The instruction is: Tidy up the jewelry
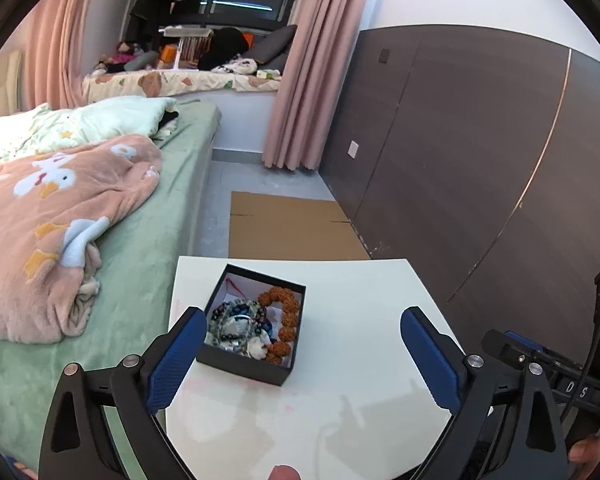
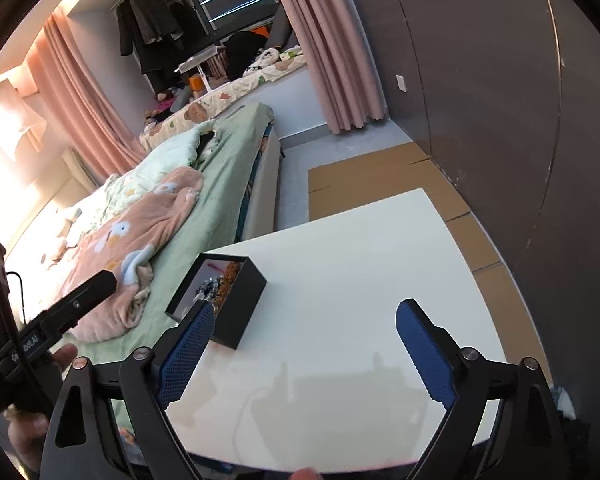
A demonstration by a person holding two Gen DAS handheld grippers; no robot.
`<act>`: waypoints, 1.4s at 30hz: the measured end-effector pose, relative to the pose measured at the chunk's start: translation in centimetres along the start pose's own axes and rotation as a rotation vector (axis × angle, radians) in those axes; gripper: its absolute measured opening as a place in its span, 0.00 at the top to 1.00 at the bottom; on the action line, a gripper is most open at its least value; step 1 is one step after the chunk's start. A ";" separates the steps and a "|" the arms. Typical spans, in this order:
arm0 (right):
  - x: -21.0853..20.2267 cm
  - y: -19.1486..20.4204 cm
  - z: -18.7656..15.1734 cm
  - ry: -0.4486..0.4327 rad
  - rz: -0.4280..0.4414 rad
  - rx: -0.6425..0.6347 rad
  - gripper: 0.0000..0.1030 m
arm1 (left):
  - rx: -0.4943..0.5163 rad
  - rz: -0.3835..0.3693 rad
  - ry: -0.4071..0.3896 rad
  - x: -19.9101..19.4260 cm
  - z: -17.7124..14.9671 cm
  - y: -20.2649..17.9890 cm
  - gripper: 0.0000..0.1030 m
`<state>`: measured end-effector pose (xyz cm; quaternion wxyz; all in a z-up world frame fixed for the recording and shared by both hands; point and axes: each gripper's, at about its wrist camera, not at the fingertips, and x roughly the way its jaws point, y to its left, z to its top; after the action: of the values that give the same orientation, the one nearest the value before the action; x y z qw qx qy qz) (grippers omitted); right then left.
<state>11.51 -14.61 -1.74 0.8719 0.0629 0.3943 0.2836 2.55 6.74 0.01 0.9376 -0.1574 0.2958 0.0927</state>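
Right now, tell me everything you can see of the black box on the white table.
The black box is a small, square, open-topped container, seemingly cardboard, with matte black walls and a pale lining. It stands upright on the white table, near the edge beside the bed. Inside lie an orange knobbly bead bracelet, dark and greenish bead bracelets and a red cord. No lid is visible. Neither gripper touches it.

Bare white table (image 2: 340, 280) right of black box (image 1: 256, 364); bed (image 1: 140, 280) just beside left edge.
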 end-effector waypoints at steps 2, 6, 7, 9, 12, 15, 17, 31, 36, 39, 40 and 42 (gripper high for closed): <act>-0.3 -0.3 -0.4 0.021 0.003 0.010 0.10 | 0.003 0.012 -0.001 -0.2 -0.6 -0.3 0.02; -1.0 -0.5 -1.3 0.022 -0.036 -0.004 0.00 | 0.011 0.021 0.002 -0.3 -1.1 -1.1 0.01; -1.3 -0.4 -1.5 0.016 -0.048 -0.013 0.00 | 0.016 0.021 0.001 -0.3 -1.2 -1.4 0.01; -1.9 -0.5 -1.7 0.008 -0.056 -0.023 0.00 | 0.030 0.023 0.003 -0.4 -1.4 -2.0 0.01; -2.6 -0.9 -1.8 -0.007 -0.059 -0.021 0.00 | 0.045 0.023 0.002 -0.5 -1.6 -2.6 0.01; -2.8 -0.9 -1.8 -0.009 -0.061 -0.026 0.00 | 0.051 0.027 0.001 -0.5 -1.7 -2.8 0.01; -2.8 -0.9 -1.9 -0.006 -0.061 -0.033 0.00 | 0.052 0.031 0.000 -0.5 -1.8 -2.9 0.01; -3.5 -0.8 -1.9 -0.008 -0.099 -0.065 0.00 | 0.030 0.046 0.003 -0.8 -1.5 -2.5 0.01; -3.4 -0.9 -1.7 0.003 -0.094 -0.043 0.00 | 0.024 0.054 0.008 -1.0 -1.4 -2.2 0.01; -3.4 -0.6 -1.8 0.004 -0.093 -0.049 0.00 | 0.033 0.065 0.003 -1.0 -1.4 -2.1 0.01; -3.2 -0.3 -1.8 0.006 -0.096 -0.053 0.00 | 0.034 0.068 0.004 -1.0 -1.5 -2.1 0.01; -3.1 -0.1 -1.8 0.008 -0.103 -0.063 0.00 | 0.032 0.066 0.013 -0.9 -1.5 -2.0 0.01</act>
<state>8.60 -16.56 -0.94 0.8853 0.0138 0.3913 0.2511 1.62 4.27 -0.12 0.9346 -0.1333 0.3082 0.1177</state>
